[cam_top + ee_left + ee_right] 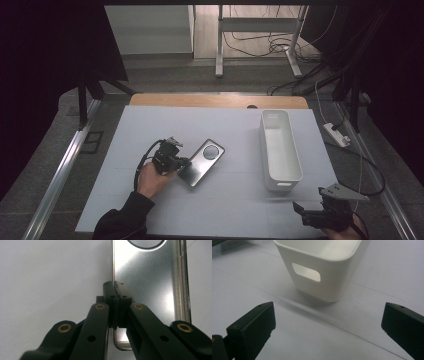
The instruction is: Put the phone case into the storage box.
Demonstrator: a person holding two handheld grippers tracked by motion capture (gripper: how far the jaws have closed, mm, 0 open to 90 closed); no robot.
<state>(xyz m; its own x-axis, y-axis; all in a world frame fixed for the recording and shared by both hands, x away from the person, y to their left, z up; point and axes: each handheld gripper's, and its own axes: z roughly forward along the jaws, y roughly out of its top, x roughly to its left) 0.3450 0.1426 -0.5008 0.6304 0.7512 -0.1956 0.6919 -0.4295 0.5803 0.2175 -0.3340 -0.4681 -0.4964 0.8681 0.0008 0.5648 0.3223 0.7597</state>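
While the left gripper (181,162) pinches the near edge of the shiny metal phone case (202,162), its jaws are squeezed tight on that thin rim. That case lies flat on the white table (150,125), left of the white bin (280,150). At the table's near right corner, the right gripper (300,207) has its jaws wide apart, holding nothing.

no text, label, brand, number or sign can be read anywhere: none on the shiny silver metal phone case (202,162), none on the white plastic bin (280,150).
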